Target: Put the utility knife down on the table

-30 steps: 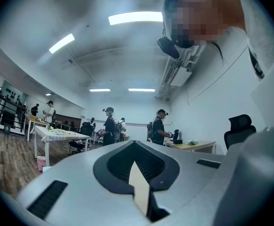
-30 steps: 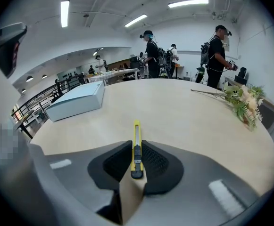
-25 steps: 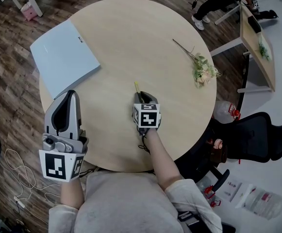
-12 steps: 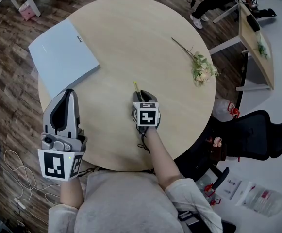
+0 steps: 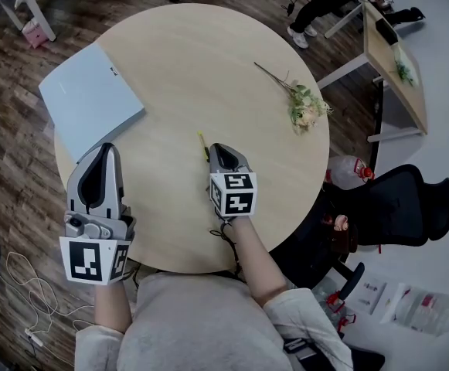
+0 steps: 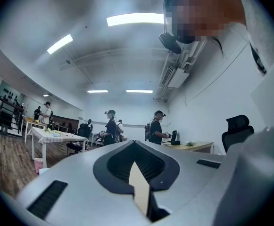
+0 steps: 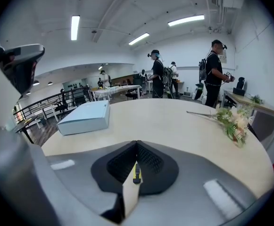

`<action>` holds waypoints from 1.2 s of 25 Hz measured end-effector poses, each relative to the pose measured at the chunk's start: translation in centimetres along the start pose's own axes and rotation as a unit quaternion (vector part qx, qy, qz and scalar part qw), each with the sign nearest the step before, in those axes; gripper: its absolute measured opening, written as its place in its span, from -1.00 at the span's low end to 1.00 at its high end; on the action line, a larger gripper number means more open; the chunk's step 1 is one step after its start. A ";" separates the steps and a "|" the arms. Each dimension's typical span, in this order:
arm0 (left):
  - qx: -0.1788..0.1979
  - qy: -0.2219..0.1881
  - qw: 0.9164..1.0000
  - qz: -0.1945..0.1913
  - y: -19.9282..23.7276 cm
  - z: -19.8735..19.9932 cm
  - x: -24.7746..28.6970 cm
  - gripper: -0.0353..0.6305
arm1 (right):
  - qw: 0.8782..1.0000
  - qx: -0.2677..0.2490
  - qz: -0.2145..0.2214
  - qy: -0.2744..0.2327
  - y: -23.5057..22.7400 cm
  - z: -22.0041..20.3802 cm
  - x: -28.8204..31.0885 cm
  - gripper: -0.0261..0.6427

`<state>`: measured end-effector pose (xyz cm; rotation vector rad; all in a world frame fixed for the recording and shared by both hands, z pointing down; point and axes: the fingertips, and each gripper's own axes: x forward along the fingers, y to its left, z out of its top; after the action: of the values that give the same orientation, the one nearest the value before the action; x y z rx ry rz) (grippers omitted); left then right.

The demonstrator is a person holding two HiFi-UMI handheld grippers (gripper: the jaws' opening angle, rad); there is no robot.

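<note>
My right gripper (image 5: 218, 150) hangs over the middle of the round wooden table (image 5: 209, 60), shut on the utility knife (image 5: 202, 142). The knife's yellow end pokes out ahead of the jaws toward the far left. In the right gripper view the yellow and black knife (image 7: 136, 173) sits pinched between the closed jaws of the right gripper (image 7: 137, 143). Whether the knife touches the tabletop cannot be told. My left gripper (image 5: 106, 148) is over the table's near left edge, shut and holding nothing. The left gripper (image 6: 136, 143) points out into the room.
A light blue flat box (image 5: 90, 106) lies at the table's left, partly over the edge. A flower sprig (image 5: 302, 107) lies at the right. An office chair (image 5: 406, 211) and a second table (image 5: 390, 49) stand to the right. Several people stand far off (image 7: 214, 72).
The head view has shifted, so the table sits a little more to the left. Both grippers keep about the same places over the table, and the right one still holds the knife.
</note>
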<state>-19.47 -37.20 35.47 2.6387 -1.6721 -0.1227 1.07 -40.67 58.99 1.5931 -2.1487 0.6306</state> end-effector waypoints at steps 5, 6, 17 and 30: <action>0.008 -0.010 1.000 -0.005 -2.0 1.3 -0.6 -0.87 | 0.998 -0.025 0.008 -0.049 0.2 2.5 -4.0 -0.89; 0.010 -0.013 1.000 -0.005 -2.4 1.6 -0.8 -0.87 | 0.998 -0.030 0.009 -0.056 0.1 2.9 -4.8 -0.89; 0.023 -0.046 0.999 -0.006 -7.0 5.0 -3.5 -0.87 | 0.990 -0.025 0.013 -0.141 -0.8 6.7 -14.1 -0.89; 0.043 -0.084 0.996 -0.006 -12.7 8.6 -7.5 -0.87 | 0.972 -0.043 0.011 -0.229 -1.8 9.9 -24.4 -0.89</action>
<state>-11.79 -24.73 26.60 2.7718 -1.7478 -0.2868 9.12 -27.61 37.56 1.8041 -2.4762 0.1766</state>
